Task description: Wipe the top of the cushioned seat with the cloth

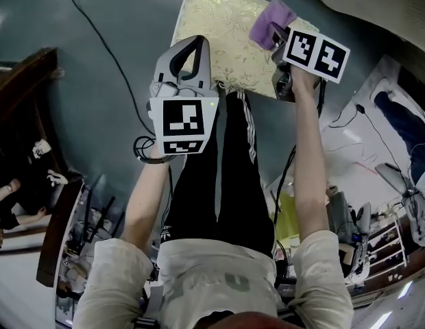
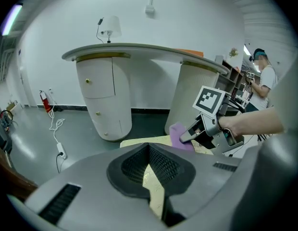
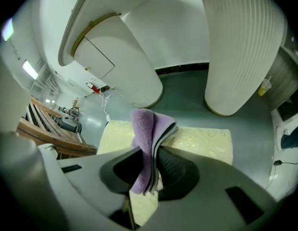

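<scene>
The cushioned seat (image 1: 223,29) is pale yellow with a leaf pattern and lies at the top centre of the head view. A folded purple cloth (image 1: 270,22) hangs over the seat's far right part, with my right gripper (image 1: 277,41) shut on it. In the right gripper view the cloth (image 3: 149,124) stands pinched between the dark pads, above the seat (image 3: 202,141). My left gripper (image 1: 190,50) hovers over the seat's near left edge, its tips together with nothing held. The left gripper view shows the seat (image 2: 142,141), the cloth (image 2: 177,133) and the right gripper (image 2: 188,134) beyond its own jaws (image 2: 149,150).
A white curved counter (image 2: 103,95) on two rounded pedestals stands beyond the seat. A black cable (image 1: 103,43) runs over the grey floor on the left, near dark wooden furniture (image 1: 27,94). My legs in black trousers (image 1: 226,170) are just before the seat. A person (image 2: 264,76) stands far right.
</scene>
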The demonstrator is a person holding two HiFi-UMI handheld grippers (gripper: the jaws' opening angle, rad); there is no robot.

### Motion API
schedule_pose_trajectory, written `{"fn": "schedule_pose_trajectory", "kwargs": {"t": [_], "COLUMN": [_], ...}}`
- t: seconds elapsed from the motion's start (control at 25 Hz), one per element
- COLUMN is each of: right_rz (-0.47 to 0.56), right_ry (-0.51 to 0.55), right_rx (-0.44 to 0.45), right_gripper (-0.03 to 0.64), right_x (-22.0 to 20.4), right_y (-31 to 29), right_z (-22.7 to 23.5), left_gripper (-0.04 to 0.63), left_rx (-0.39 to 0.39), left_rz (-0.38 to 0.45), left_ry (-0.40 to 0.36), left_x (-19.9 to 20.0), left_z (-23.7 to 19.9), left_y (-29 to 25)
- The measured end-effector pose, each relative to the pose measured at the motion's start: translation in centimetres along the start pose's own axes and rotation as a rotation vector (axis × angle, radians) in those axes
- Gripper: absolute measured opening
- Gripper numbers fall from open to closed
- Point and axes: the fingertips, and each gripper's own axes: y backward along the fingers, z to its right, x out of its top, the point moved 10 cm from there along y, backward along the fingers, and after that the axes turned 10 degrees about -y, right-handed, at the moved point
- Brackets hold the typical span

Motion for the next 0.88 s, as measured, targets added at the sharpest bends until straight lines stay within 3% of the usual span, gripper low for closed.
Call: {"fn": "schedule_pose_trajectory", "kwargs": {"t": [0.56,0.88], "right_rz": [0.022,0.038], "right_ry": [0.03,-0.01], "right_rx": [-0.11,-0.164], "right_gripper": [0.087,0.087], "right_x": [0.1,-0.1], "right_y": [4.8,6.1], "right_z": [7.3,10.5], "left_gripper": [0.006,0.006], "left_rx": [-0.06,-0.069], "left_rz": [0.032,0.031], "left_ry": [-0.081,-0.098], "left_x": [2.5,2.6], "left_z": [3.0,3.6], "left_y": [-1.1,-1.3]}}
